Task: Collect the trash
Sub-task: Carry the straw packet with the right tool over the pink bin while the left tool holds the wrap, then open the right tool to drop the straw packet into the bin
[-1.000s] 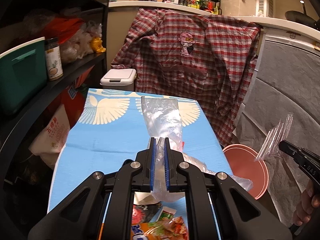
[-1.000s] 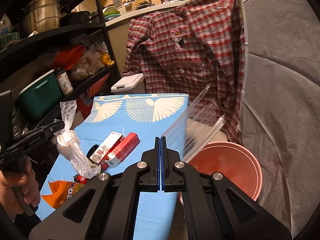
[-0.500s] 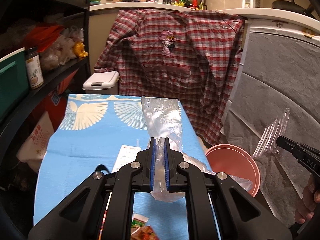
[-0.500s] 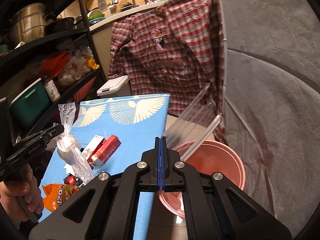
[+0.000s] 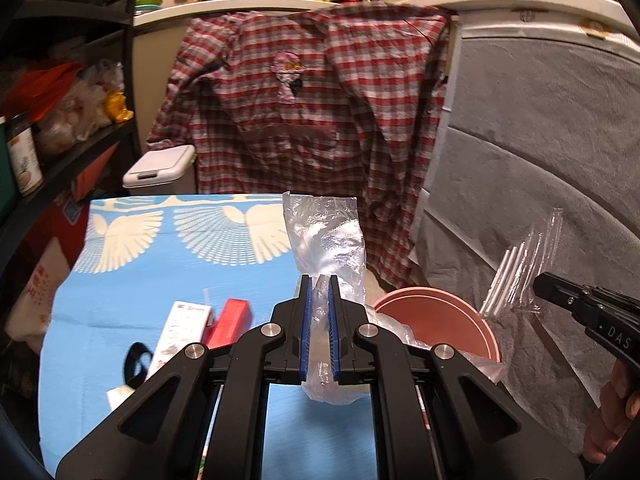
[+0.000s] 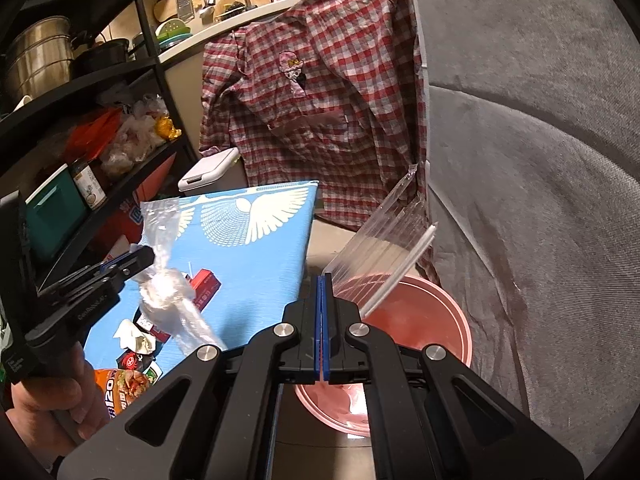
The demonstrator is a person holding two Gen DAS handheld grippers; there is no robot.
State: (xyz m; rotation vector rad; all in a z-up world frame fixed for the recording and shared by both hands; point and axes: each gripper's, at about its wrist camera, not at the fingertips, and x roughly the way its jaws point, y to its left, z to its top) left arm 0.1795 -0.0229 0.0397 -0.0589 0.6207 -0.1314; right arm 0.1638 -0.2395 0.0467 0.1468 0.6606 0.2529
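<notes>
Both hands have swung right over the last second. In my left view the table's right edge and the bin have slid toward centre, and the red box and white carton have come into sight at lower left. In my right view the bin has grown and now sits right under the tips. Grips are unchanged.

Left gripper: jaws nearly together, pinching a crumpled clear bag. Its top stands above the tips and its tail hangs below them, over the blue cloth. Right gripper: jaws pressed tight on a flat clear sleeve that fans up and right, above the bin's mouth.

My read: this is the carry-to-bin step. The right load looks about ready to drop. The left bag is still over the table, just short of the rim.

Edges and room:
- The bin stands on the floor just off the table's right edge, below cloth level. I can't tell whether it touches the table.
- Grey sofa close behind the bin on the right, plaid shirt hanging beyond the far end, shelf on the left. The open corridor is the air over the table's right side and the bin.
- The grippers are converging on one mouth, so I'd stagger the drops.

Still on the cloth: boxes, chip bag, crumpled paper, small wrappers.
</notes>
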